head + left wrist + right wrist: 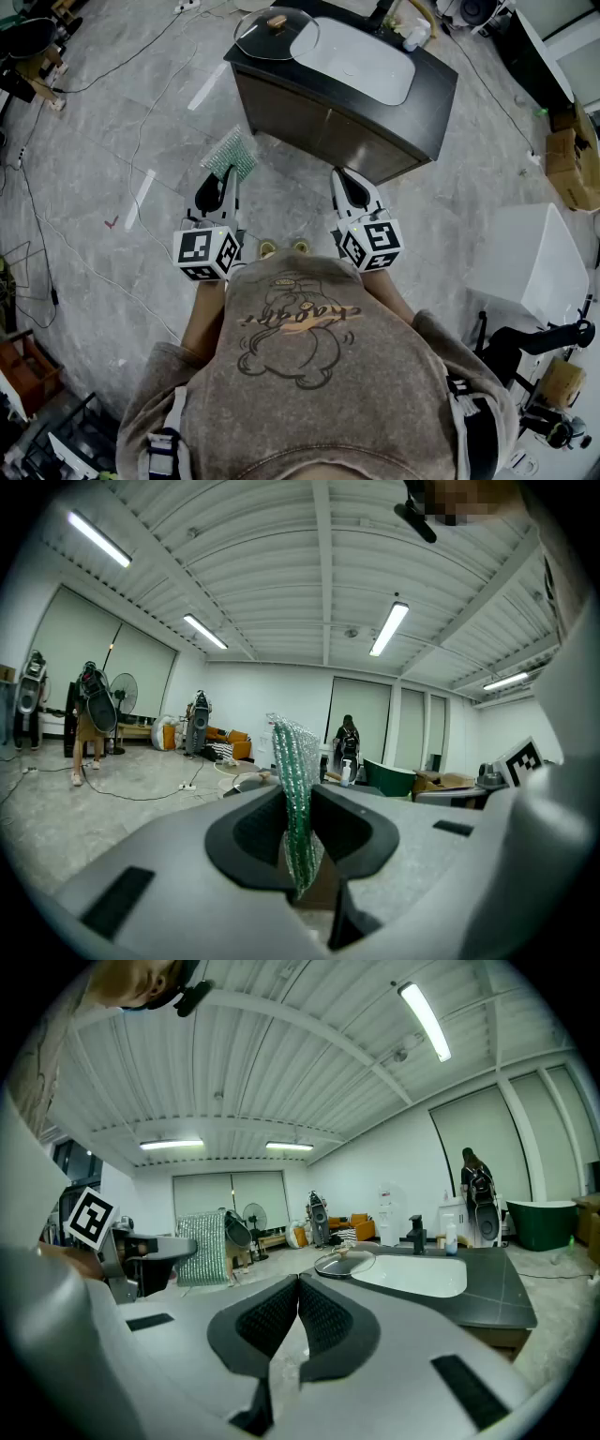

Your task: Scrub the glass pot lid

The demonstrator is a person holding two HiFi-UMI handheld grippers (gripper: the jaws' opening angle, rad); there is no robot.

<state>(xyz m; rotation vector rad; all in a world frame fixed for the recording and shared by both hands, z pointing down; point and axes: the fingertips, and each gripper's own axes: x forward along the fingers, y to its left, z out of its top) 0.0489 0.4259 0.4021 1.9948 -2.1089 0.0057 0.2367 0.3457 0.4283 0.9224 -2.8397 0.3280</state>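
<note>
The glass pot lid (276,33) with a wooden knob lies flat on the dark counter beside the white sink basin (354,61); in the right gripper view the lid (344,1262) shows ahead, well beyond the jaws. My left gripper (226,180) is shut on a green-and-silver scrub sponge (232,155), which stands upright between the jaws as the sponge (296,794) in the left gripper view. My right gripper (349,187) is shut with nothing between its pads (298,1312). Both grippers hang over the floor, short of the counter.
The dark sink cabinet (328,131) stands ahead with a tap and bottles (412,36) at its back. Cables run across the grey floor at left. A white box (525,258) sits at right, cardboard boxes (572,155) beyond. A person stands far off in the room (348,738).
</note>
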